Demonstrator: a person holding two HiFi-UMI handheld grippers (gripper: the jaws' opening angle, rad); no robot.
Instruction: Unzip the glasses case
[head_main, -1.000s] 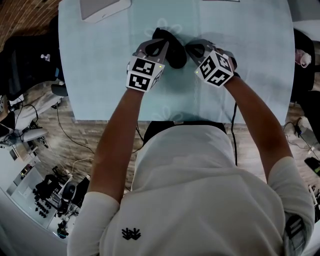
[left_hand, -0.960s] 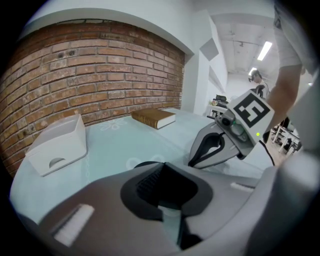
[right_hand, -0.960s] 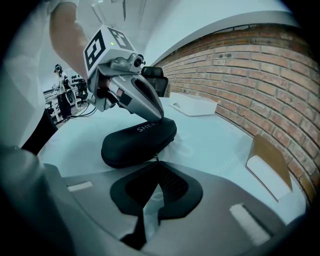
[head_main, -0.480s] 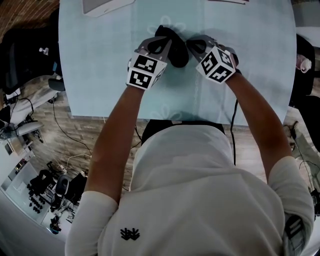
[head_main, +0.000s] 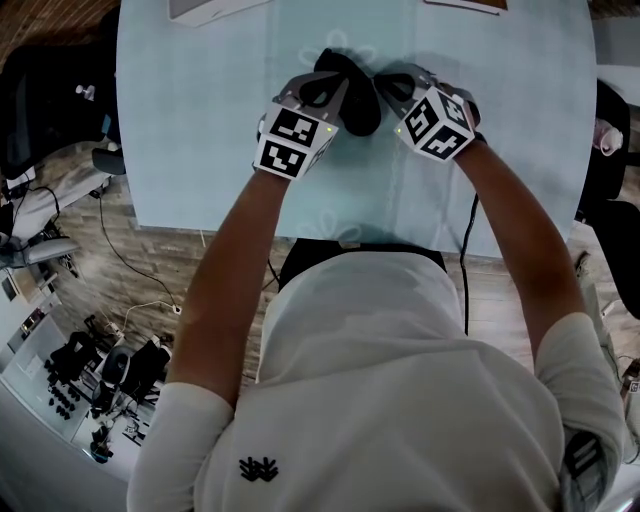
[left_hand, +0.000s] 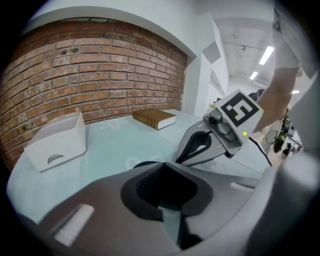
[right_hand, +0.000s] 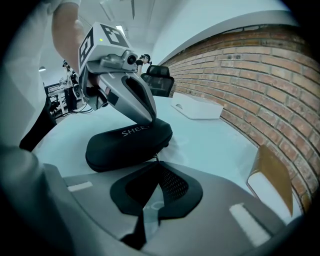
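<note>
1. The right tongs (right_hand: 157, 163) are clenched. A small zip pull (right_hand: 155, 156) runs from the near end of the case straight into their tips. I judge that they grip it, though the tab is tiny.
2. The glasses case (right_hand: 127, 142), black and zipped shut as far as shows, lies on the pale table (head_main: 200, 150) between the two tools, just beyond the right tips.
3. The left tongs (left_hand: 163, 165) are clenched on nothing. Their closed tips bear down on the case's lid beside its white lettering, pinning it.
4. Slip risk: the hold on the pull is a thin pinch, so a quick tug could snap the tab free of the pads.
5. Shift risk: the left tips press on one spot of a rounded lid. A sideways drag from the zip could swing or slide the case out from under them.
6. Jam risk: pulling away from the line of the zip, especially round the curved end, could bind the slider.
7. Farther back, a white box (left_hand: 55, 145) and a book (left_hand: 154, 119) sit by the brick wall (left_hand: 100, 75), well apart from the work.
</note>
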